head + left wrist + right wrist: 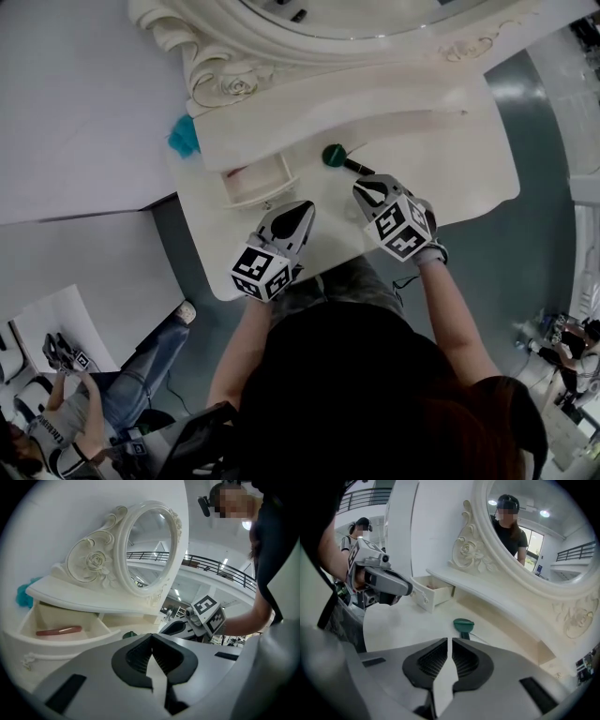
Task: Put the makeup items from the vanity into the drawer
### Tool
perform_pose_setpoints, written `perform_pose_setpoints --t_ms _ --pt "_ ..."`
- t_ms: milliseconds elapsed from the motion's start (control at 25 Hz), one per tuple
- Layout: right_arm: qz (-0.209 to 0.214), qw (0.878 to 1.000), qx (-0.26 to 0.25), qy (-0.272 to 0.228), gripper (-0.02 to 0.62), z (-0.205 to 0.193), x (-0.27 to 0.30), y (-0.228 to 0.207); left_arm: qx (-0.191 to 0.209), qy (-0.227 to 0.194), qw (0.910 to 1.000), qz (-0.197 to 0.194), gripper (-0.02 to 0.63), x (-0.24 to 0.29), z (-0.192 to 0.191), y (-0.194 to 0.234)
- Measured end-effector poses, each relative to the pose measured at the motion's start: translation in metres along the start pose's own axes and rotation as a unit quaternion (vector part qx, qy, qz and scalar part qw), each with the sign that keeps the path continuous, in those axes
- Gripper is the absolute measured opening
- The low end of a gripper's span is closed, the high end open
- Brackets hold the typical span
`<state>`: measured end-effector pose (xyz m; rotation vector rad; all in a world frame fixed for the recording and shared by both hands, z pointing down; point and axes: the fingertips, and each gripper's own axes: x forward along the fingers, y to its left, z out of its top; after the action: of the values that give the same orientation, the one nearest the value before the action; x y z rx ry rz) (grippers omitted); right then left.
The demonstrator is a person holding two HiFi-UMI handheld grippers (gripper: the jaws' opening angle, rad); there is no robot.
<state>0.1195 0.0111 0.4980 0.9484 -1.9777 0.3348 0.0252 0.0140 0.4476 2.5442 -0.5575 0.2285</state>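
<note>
The green-topped makeup item [335,156] lies on the vanity's surface [450,178], its dark handle pointing toward the right hand-held gripper [367,187]. The handle's end is just beside that gripper's tips; whether they touch cannot be told. In the right gripper view the item [463,623] sits beyond the jaws of the right hand-held gripper [450,641], which are pressed together with nothing between them.

Left of the item, the small drawer [258,183] stands pulled out. A pinkish stick-shaped item [58,631] lies inside it. The left hand-held gripper [298,214] hovers near the drawer's front, over the surface. Its jaws are likewise pressed together and empty [151,639].

Behind rises the ornate oval mirror [147,545], and a teal object [183,136] sits at the vanity's far left edge.
</note>
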Motion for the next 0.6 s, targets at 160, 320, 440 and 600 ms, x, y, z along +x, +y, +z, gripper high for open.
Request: perform_pose_setpoints --t_ms 160,320,440,600 --pt "-0.008 1.0 0.014 0.012 0.028 -0.014 0.004 -0.022 -0.004 0.003 1.0 0.007 0.014 0.014 -0.002 -0.003" --pt "-0.002 1.0 0.015 0.021 0.112 -0.022 0.012 -0.035 -0.01 0.007 0.9998 0.016 0.014 0.025 -0.005 -0.002" --pt "0.012 0.999 0.014 0.027 0.115 -0.029 0.02 -0.039 -0.014 0.009 0.9996 0.023 0.014 0.031 -0.007 -0.001" --pt "0.035 0.999 0.009 0.031 0.115 -0.033 0.03 -0.039 -0.017 0.009 0.9991 0.037 0.014 0.035 -0.008 0.002"
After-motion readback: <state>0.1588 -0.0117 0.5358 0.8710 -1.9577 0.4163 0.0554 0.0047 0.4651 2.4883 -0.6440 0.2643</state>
